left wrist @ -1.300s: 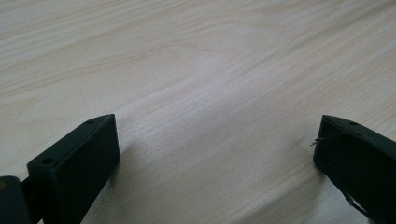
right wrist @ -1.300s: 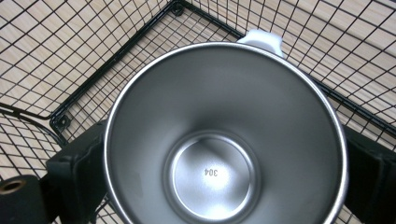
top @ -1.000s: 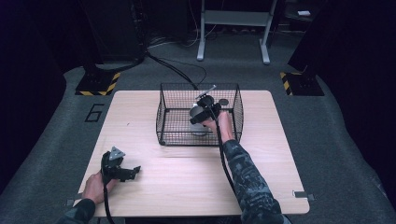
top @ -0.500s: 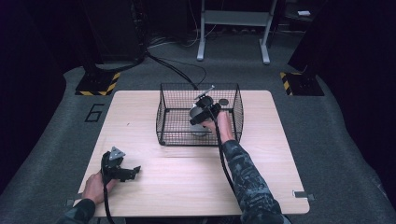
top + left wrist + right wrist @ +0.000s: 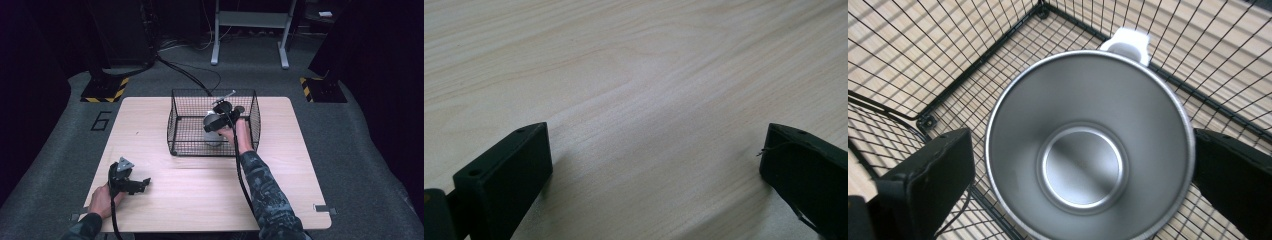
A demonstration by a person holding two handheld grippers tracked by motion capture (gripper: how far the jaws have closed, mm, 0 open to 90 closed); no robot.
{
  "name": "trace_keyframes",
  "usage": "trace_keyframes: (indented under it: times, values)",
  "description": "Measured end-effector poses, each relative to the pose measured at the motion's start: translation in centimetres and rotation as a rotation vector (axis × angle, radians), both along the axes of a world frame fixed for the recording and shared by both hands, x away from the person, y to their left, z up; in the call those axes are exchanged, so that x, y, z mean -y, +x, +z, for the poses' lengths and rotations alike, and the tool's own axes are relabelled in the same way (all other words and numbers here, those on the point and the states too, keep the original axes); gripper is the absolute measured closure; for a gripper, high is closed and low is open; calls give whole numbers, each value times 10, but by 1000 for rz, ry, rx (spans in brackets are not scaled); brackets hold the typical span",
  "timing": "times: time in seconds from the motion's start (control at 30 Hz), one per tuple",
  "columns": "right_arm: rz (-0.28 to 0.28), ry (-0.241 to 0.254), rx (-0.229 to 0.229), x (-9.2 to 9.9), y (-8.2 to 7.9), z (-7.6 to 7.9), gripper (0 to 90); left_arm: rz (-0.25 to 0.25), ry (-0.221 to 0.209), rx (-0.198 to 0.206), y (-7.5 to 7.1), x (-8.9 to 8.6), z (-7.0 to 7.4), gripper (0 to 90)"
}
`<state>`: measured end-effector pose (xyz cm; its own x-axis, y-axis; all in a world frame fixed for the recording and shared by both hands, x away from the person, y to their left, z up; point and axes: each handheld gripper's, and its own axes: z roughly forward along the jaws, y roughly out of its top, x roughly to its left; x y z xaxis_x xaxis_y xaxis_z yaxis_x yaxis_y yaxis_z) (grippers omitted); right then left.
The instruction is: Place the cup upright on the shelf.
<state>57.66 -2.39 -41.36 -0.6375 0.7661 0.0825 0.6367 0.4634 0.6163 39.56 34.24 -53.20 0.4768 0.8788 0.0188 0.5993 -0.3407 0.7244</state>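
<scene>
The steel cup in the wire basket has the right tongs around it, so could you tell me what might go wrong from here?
1. The right tongs straddle the steel cup with jaws open; its smooth round wall could slip as they close.
2. The cup stands near the wire basket wall, so a jaw or the white handle might snag the mesh on lifting.
3. The cable crosses the basket rim and could tug it.
</scene>
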Motion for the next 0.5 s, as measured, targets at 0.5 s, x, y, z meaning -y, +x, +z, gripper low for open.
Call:
trace_keyframes:
  times: [0.5]
  values:
    - [37,36,110,19,-42,44,0,-5,1,-9,0,0,1,4]
